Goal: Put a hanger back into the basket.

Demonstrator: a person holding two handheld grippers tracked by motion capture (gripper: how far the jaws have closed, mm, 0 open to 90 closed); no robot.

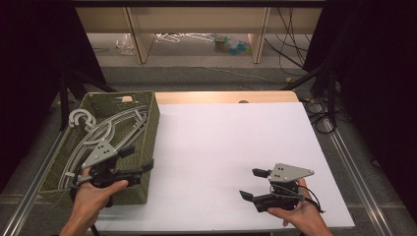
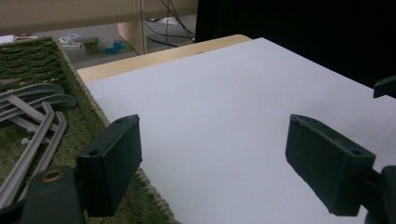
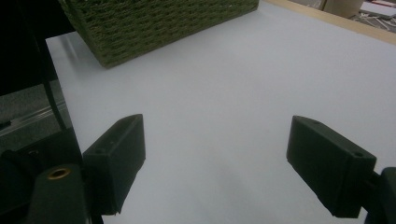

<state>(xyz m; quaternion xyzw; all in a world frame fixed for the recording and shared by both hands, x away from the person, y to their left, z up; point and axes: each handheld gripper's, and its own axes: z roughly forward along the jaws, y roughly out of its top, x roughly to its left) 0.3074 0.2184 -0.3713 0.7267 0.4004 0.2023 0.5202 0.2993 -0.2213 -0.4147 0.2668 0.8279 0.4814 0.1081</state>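
Lying in the woven olive-green basket at left of frame, the grey plastic hangers look already deposited; left gripper and right gripper both gape empty, possibly finished.

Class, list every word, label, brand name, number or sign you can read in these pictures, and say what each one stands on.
None can be read in any view.
The green woven basket, the grey hangers in it, the white table sheet and both grippers' grey plates bear no lettering.
The colourful items on the floor beyond the table are too small and blurred to read.
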